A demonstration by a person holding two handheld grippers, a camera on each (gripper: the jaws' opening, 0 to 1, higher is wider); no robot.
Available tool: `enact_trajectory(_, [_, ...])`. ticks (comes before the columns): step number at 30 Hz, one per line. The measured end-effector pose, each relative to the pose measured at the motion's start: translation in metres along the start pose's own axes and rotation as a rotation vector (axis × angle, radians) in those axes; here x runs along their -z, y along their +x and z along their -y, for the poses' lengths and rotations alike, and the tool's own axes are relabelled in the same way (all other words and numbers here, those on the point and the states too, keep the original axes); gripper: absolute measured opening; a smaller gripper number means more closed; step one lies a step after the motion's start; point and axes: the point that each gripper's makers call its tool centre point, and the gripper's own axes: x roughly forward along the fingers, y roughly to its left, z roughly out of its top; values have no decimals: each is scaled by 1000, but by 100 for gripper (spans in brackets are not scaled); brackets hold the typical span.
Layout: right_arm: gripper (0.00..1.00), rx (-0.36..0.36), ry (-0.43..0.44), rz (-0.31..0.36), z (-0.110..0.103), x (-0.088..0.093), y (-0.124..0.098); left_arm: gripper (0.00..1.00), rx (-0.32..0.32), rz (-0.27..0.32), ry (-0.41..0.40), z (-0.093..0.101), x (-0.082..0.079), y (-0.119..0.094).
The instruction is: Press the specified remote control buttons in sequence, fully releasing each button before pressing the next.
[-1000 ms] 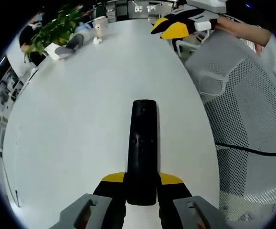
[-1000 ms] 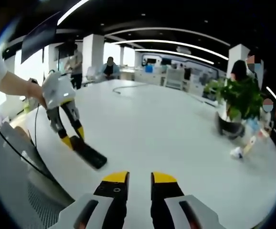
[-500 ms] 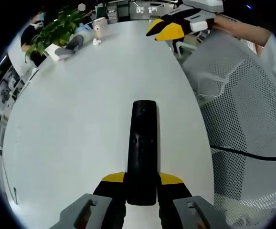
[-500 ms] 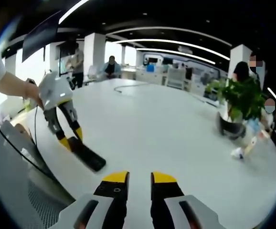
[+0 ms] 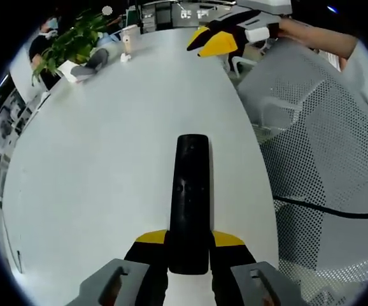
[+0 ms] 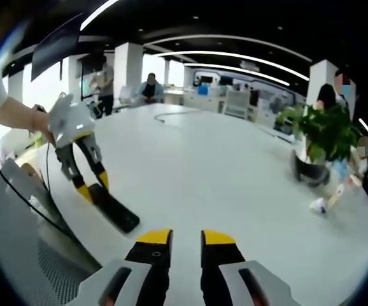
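left tool [image 5: 189, 245]: jaws clamped on near end of remote [image 5: 190, 191], which lies flat on desk [image 5: 107, 159] straight ahead, likely pinned steady for pressing | right tool [image 6: 186, 241]: jaws narrow, holding nothing, raised off desk, remote ahead to its left | no button contact yet

The remote control [image 5: 191, 197] clamped in my left gripper [image 5: 190, 245] looks like smooth black plastic with a soft sheen, and it lies on a white table [image 5: 107, 159] whose top is smooth and nearly matt. My tongs' fingertips [image 6: 155, 237] are capped in matt yellow over black, with grey plastic bodies behind them. Beside the table, the chair [image 5: 324, 166] has a pale mesh cloth back, rough with fine holes.
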Motion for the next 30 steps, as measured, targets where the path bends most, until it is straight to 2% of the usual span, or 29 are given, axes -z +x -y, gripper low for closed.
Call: enact_trajectory(30, [13,-20,-21,-31,-5,5,3,23,-20,-3,-33,20,-6,4])
